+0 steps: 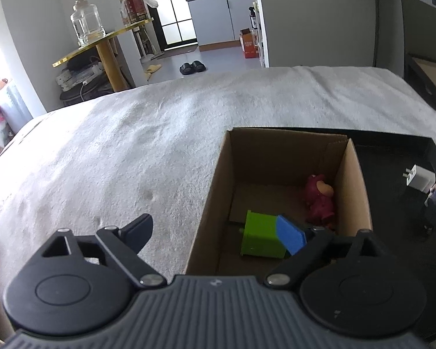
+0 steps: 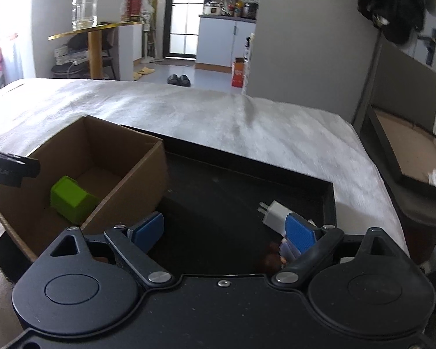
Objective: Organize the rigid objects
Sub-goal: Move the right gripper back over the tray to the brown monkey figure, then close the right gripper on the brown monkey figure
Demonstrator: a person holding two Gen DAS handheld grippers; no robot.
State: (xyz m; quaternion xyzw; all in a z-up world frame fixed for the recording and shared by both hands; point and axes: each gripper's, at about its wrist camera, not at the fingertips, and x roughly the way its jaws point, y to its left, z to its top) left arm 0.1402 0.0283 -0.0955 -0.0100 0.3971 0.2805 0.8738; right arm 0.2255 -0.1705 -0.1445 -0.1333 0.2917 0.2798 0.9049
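A cardboard box (image 1: 212, 192) sits on the white-covered bed, beside a black tray (image 1: 392, 157). In the box lie a green block (image 1: 261, 237) and a dark pink plush figure (image 1: 319, 199). My left gripper (image 1: 218, 232) is open, straddling the box's left wall, its right pad over the green block. The tray (image 2: 331, 200) holds a white charger plug (image 2: 276, 212) and a small figure (image 2: 286, 248). My right gripper (image 2: 223, 229) is open and empty over the tray, its right pad just in front of the plug. The box (image 2: 130, 174) and green block (image 2: 72, 199) lie to its left.
The white bedcover (image 1: 130, 145) spreads to the left and beyond the box. A gold side table (image 1: 101, 43) with a glass jar (image 1: 87, 21) stands past the bed. A dark frame with a board (image 2: 407, 151) leans at the right bed edge.
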